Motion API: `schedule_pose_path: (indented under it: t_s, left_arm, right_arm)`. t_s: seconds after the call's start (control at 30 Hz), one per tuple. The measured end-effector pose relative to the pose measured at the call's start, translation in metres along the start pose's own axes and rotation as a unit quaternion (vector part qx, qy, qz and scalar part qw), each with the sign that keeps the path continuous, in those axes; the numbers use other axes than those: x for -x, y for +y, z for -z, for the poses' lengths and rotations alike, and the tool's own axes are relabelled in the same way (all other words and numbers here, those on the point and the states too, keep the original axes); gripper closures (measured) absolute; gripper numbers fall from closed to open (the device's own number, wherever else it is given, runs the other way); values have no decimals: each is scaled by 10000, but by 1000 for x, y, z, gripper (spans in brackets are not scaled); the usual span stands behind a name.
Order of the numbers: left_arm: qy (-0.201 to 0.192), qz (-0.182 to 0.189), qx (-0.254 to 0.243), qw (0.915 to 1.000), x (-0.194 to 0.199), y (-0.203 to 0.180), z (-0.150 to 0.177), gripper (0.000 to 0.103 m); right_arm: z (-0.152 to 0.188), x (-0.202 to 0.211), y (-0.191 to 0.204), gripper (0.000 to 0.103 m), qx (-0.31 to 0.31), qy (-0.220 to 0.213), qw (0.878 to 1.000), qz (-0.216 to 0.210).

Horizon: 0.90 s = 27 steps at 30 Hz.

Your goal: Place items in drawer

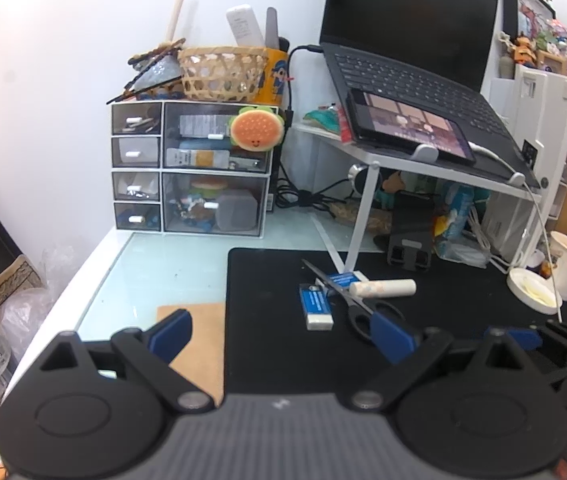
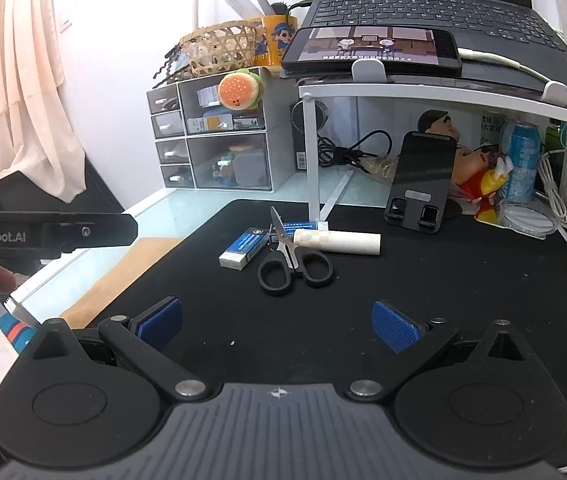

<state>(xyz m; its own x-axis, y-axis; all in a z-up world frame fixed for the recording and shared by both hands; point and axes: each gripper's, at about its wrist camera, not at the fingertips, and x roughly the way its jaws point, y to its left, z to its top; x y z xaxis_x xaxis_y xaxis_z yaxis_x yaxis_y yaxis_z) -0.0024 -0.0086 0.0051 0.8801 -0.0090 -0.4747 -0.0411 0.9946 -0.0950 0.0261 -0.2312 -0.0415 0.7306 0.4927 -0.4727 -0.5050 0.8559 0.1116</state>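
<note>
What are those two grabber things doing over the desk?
A person holds a gripper in each hand, and both the left gripper and the right gripper are open and empty. On the black mat lie scissors, two erasers and a white tube. The drawers at the back all look shut. Nothing has been picked up yet.

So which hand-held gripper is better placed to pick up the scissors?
Right, probably. The right hand-held gripper is open and faces the scissors head-on; the left hand-held gripper sits off towards the drawer unit.
</note>
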Motion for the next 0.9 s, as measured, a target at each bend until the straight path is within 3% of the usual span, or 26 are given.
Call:
schedule_pose_path:
  t_s: [0.9]
  left_arm:
    - [55, -83, -266, 9996, -22, 15, -10, 8]
  right_arm:
    - [1, -5, -5, 0, -1, -113, 9999, 84]
